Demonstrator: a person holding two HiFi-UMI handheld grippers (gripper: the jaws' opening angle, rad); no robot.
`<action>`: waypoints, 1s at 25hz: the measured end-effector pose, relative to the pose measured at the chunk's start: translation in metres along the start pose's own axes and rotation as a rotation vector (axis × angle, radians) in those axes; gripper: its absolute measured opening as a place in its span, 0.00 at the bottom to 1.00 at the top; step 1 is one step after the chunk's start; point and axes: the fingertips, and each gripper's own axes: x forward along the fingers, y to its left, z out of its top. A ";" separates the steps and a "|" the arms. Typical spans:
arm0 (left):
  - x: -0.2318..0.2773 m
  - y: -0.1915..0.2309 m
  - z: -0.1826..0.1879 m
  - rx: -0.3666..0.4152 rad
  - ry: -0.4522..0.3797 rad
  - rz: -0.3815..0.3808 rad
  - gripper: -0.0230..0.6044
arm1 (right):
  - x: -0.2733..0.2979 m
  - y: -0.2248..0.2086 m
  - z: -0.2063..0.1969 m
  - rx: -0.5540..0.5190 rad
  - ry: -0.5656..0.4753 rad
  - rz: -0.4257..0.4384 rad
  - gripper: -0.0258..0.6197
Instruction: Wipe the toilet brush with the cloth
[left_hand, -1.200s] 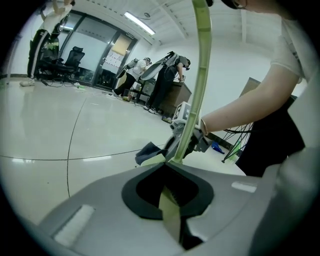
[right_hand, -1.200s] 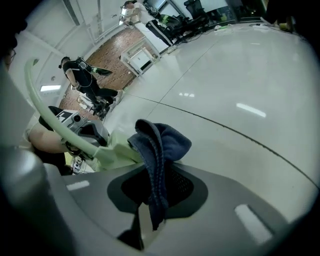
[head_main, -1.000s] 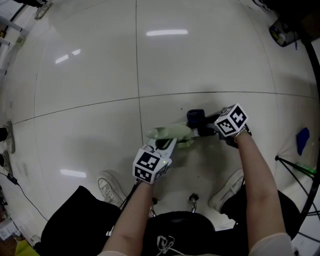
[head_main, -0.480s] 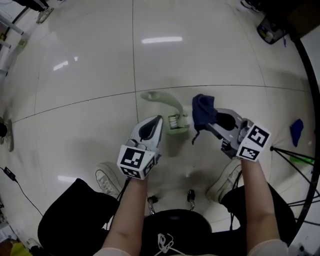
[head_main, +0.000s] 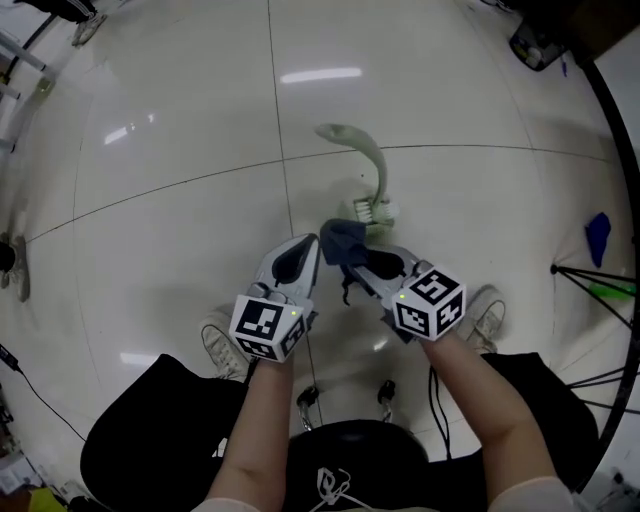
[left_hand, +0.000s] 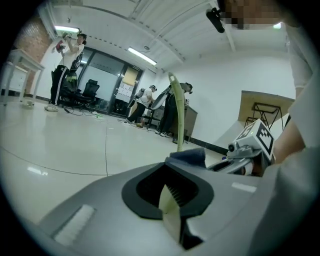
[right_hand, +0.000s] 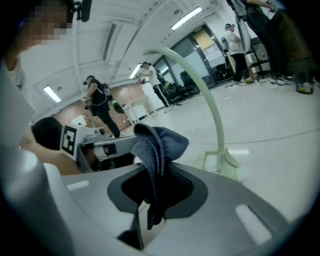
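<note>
Has drawn the right tool (head_main: 358, 258), clenched on the dark blue cloth (head_main: 340, 238), leftward since half a second ago to just beside the left tool (head_main: 310, 245), shut tight on nothing. Has left the pale green toilet brush (head_main: 374, 210) farther out on the white tiled floor (head_main: 180, 120), head down, curved handle up, just beyond the tools and held by neither. Shows white shoes (head_main: 215, 352) either side below, a blue scrap (head_main: 597, 240) far right, and, in the left gripper view, the cloth covering the brush's foot.
</note>
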 end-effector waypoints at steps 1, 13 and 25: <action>-0.004 0.004 -0.001 -0.007 -0.005 0.006 0.05 | 0.009 -0.003 -0.004 0.048 0.008 -0.060 0.15; -0.037 0.031 -0.017 -0.090 -0.029 0.022 0.05 | 0.070 -0.044 -0.005 0.487 -0.085 -0.401 0.14; -0.033 0.050 -0.029 -0.080 0.008 0.008 0.05 | 0.077 -0.073 -0.065 0.661 -0.047 -0.502 0.14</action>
